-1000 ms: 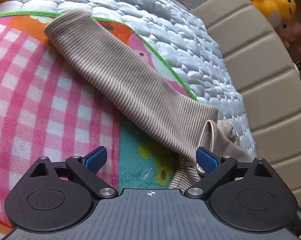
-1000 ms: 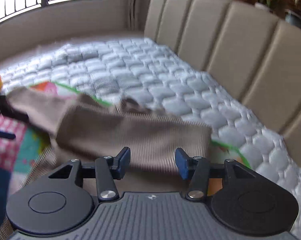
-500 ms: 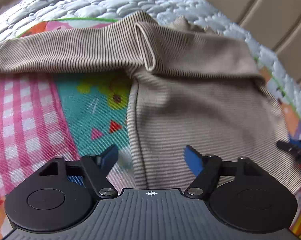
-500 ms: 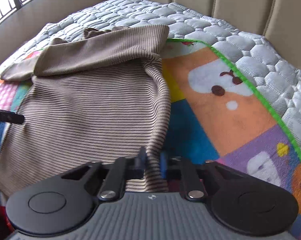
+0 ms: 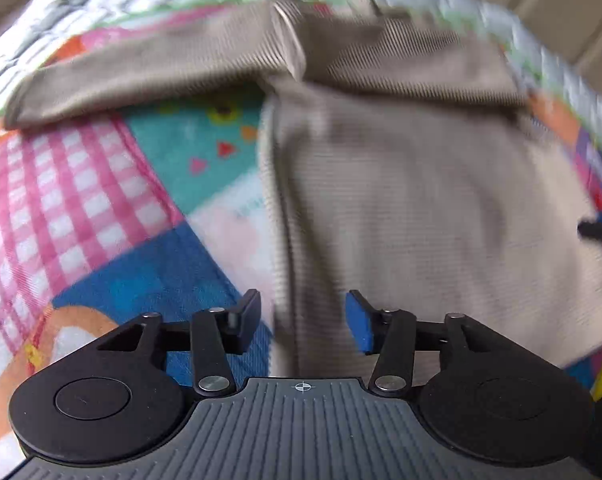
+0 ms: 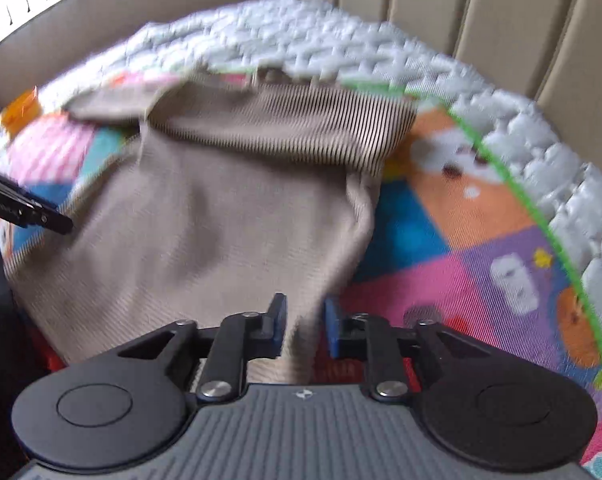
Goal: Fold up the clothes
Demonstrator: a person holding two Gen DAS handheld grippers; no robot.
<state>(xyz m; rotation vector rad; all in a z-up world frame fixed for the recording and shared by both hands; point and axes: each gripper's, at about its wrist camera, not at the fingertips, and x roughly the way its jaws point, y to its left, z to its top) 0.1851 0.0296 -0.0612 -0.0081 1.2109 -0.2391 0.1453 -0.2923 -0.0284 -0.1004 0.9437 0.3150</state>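
Note:
A beige striped long-sleeve shirt (image 5: 421, 208) lies flat on a colourful play mat (image 5: 61, 200). One sleeve (image 5: 141, 72) stretches out to the left; the other is folded across the chest (image 6: 285, 128). My left gripper (image 5: 303, 320) is open at the shirt's lower left corner, with the side hem between its fingers. My right gripper (image 6: 305, 326) is shut on the shirt's (image 6: 229, 232) lower right corner, with cloth bunched between its pads. Each gripper's tip shows at the edge of the other's view. Both views are blurred by motion.
The play mat (image 6: 461, 240) lies on a white quilted mattress (image 6: 341, 40). Beige padded panels (image 6: 501, 8) wall in the far side and the right. A small orange object (image 6: 21, 112) sits at the mat's far left corner.
Both grippers have pulled back towards the shirt's bottom hem. The left fingers have narrowed around the left hem edge. The right gripper stays clamped on the right corner.

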